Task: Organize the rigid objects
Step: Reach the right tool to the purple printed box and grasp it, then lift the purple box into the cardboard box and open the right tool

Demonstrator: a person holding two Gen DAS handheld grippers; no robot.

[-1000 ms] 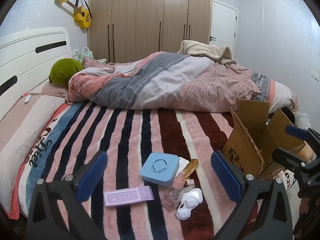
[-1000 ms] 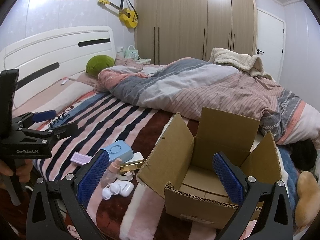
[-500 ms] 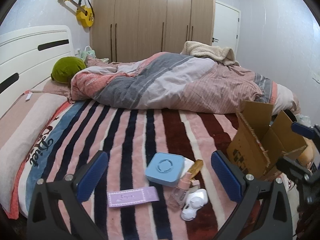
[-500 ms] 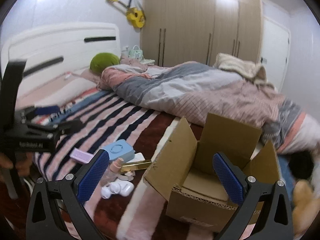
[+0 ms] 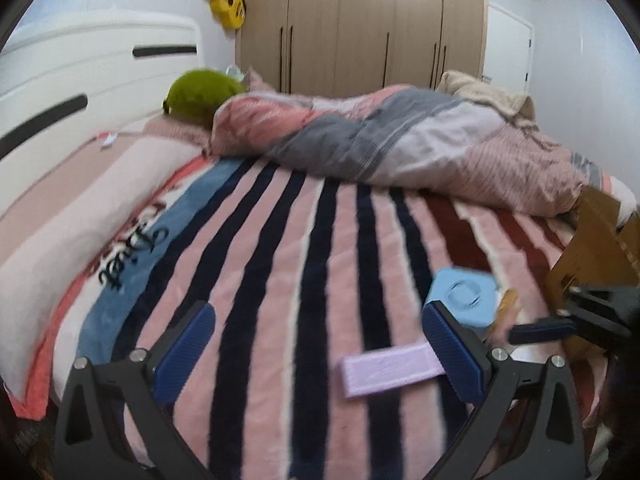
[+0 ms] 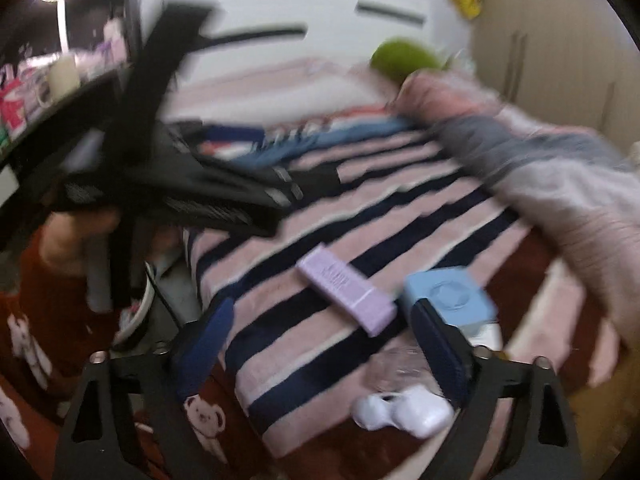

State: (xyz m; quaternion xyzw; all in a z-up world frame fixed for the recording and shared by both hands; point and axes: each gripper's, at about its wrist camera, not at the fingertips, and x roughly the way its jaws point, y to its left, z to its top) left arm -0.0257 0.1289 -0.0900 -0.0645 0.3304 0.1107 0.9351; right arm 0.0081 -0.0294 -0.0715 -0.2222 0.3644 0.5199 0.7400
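Right wrist view showed the right gripper (image 6: 320, 344) with jaws parted and just narrowing, nothing pinched, above the flat lilac rectangular box (image 6: 347, 293) near the striped blanket's (image 6: 400, 208) near edge. Beside it lay the pale blue square plastic case (image 6: 450, 300) and a white earbud case (image 6: 404, 410) (both blurred). The left gripper (image 5: 320, 356) hung open, empty. Slowing down, then squaring both pads across the lilac box's narrow sides, would likely serve best.
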